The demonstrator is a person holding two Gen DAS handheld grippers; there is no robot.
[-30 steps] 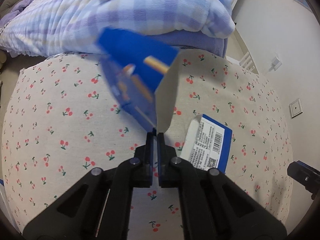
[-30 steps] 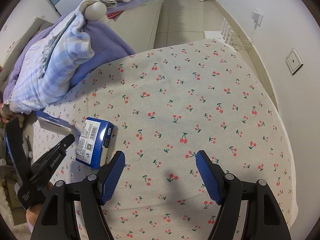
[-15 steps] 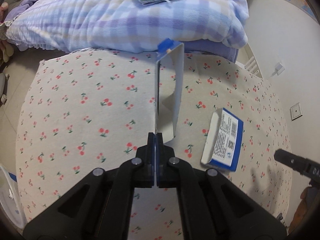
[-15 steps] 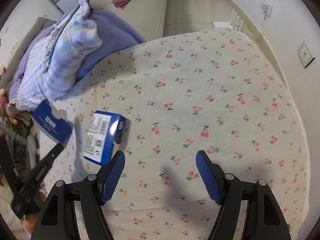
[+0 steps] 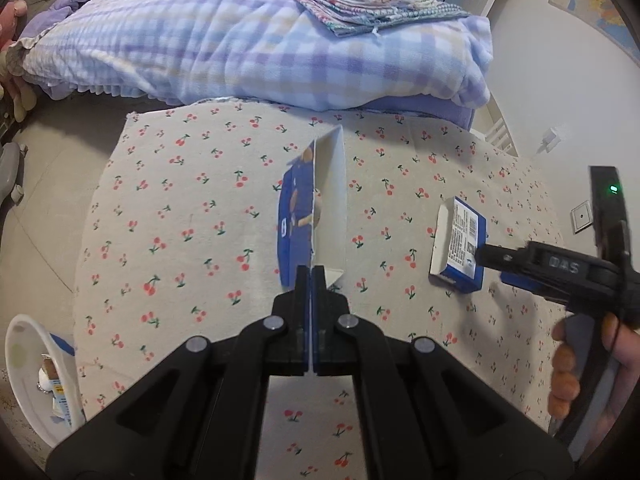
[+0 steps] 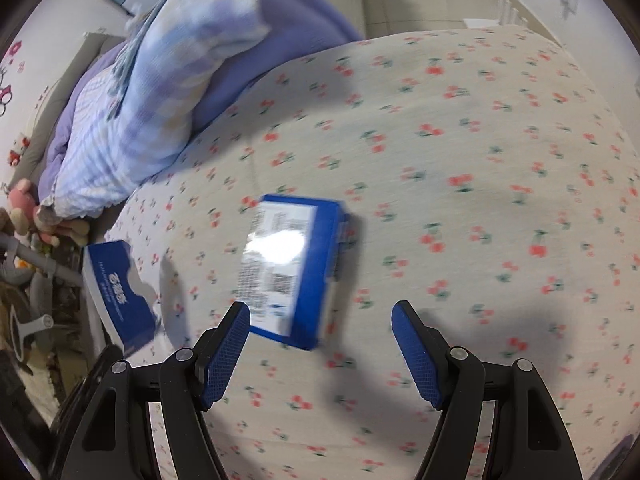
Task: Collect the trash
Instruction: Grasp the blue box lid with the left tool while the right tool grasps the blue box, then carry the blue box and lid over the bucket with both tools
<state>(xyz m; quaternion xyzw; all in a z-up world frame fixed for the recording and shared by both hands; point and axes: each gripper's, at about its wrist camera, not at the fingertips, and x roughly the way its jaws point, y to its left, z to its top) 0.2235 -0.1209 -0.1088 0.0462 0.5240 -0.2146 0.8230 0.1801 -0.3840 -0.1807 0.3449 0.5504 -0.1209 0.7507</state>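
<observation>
My left gripper (image 5: 311, 276) is shut on a flattened blue and white carton (image 5: 316, 208) and holds it up above the cherry-print bedsheet (image 5: 192, 220). The same carton shows in the right wrist view (image 6: 116, 284) at the far left. A second blue and white box (image 6: 292, 264) lies flat on the sheet. My right gripper (image 6: 320, 320) is open, its jaws just short of that box. In the left wrist view the box (image 5: 458, 248) lies at the right with the right gripper (image 5: 504, 264) at its near end.
A white bin (image 5: 36, 376) with trash inside stands on the floor at the lower left. A folded plaid quilt (image 5: 248, 36) lies across the far side of the bed. Plush toys (image 6: 28, 208) sit beside the bed. A wall socket (image 5: 582, 216) is on the right wall.
My left gripper has lifted and turned the flattened carton and drawn back to the left. My right gripper has moved in close to the box on the sheet, still open.
</observation>
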